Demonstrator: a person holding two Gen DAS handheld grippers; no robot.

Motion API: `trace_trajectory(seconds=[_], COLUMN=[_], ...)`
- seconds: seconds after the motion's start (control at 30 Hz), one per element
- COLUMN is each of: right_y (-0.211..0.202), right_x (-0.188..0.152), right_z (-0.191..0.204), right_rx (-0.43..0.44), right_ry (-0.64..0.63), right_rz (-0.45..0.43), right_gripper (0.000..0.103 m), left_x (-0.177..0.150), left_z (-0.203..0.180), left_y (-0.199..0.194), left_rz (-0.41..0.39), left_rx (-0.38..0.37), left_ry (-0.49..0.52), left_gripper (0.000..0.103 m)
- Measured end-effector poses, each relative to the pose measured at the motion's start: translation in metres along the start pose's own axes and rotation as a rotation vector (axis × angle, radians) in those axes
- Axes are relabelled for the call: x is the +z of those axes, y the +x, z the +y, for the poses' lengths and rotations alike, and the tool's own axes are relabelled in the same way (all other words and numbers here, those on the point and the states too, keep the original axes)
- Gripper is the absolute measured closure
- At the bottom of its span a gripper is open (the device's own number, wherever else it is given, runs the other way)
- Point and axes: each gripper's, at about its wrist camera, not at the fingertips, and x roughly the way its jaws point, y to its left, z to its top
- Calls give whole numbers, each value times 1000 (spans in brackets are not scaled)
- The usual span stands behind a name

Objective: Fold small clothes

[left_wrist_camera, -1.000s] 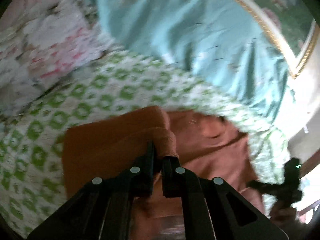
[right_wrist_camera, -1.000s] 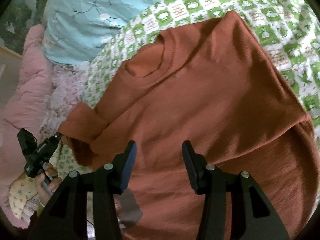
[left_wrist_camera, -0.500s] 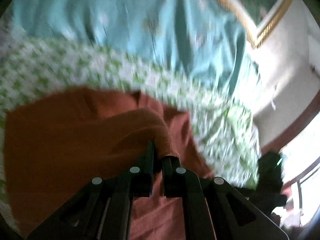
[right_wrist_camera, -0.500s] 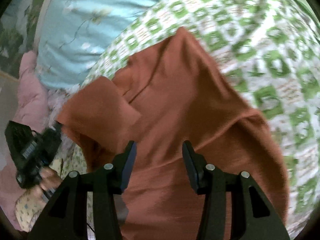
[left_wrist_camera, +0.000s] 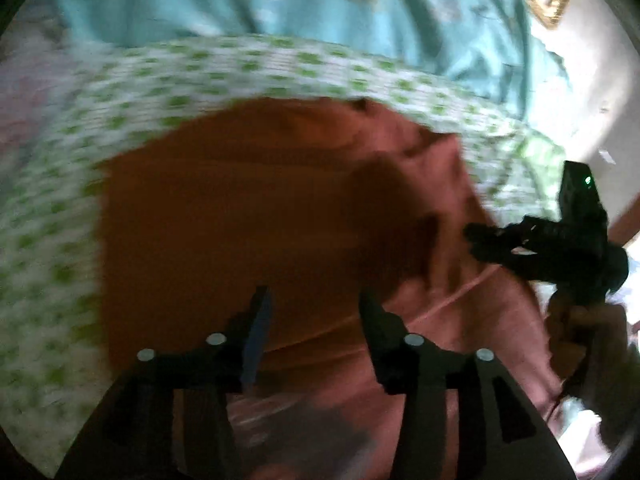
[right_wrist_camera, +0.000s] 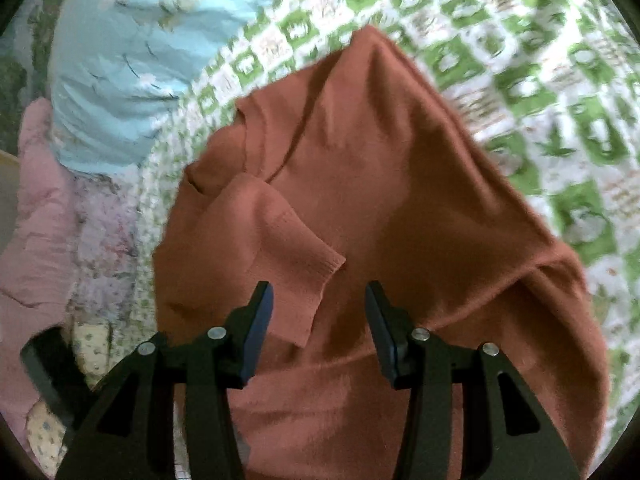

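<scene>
Right wrist view shows the rust-orange sweater (right_wrist_camera: 360, 208) spread on the green-and-white checked bedspread (right_wrist_camera: 540, 80), its left sleeve (right_wrist_camera: 276, 248) already laid across the chest with the ribbed cuff just ahead of the right gripper (right_wrist_camera: 316, 312). That gripper's jaws are opening slightly, standing moderately wide with no cloth pinched between them. A pale blue quilt (right_wrist_camera: 120, 60) and pink bedding (right_wrist_camera: 36, 208) lie beyond the sweater.

The step in hand appears to be releasing the folded sleeve and preparing the next fold. To do it well, the left gripper (left_wrist_camera: 312, 320), whose jaws are opening with nothing clamped, should clear the fabric fully before withdrawing, so the sleeve is not dragged off the body. The opposite side should then be folded to match, edges parallel.

The left wrist view is motion-blurred and does not resolve the cuff, but it alone shows the right gripper from outside (left_wrist_camera: 560, 232) and the person's hand (left_wrist_camera: 580, 344) holding it near the sweater's far edge. The right wrist view alone gives the collar and sleeve layout.
</scene>
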Motion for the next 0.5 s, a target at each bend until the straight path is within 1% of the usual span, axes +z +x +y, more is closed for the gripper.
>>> trace_trajectory(seconds=[0.03,0.07,0.1,0.17,0.2,0.23,0.27,0.3,0.33,0.4,0.43,0.5], right_y=[10,19,26,38,41,44,46,50,51,39,28,-1], right_x=[1,1,1,-2,-2,-3,-3,-1,0,6,9,20], right_z=[0,0,0,4,7,9,13,16,19,28,35,47], right_rx=[-10,-17,-30,-44,-44,-42,-33,-16,-13,-8,4,36], right_ry=[10,18,21,17,11,4,-8,-19,-25,-60,-79,-122], right_rz=[16,30,39,41,39,36,39,62,74,44,21,-40], right_gripper=[43,40,40,40,41,55,92,98,98,98,98,99], left_x=[-5,-12,-19,-34,-39,-45,-46,-47,-46,-41,-38,-36], left_z=[13,27,42,72,83,95,100,107,111,112,111,109], left_y=[-7,-10,-13,-14,-13,-9,-4,2,6,15,17,24], left_rz=[-5,-7,-6,17,22,30,40,56,57,50,49,62], left_rx=[43,94,156,244,260,278,284,274,257,245,254,267], left_ry=[-12,-26,-41,-85,-104,-128,-139,-159,-175,-180,-173,-166], left_gripper=[56,56,56,55,55,55,55,55,55,57,58,60])
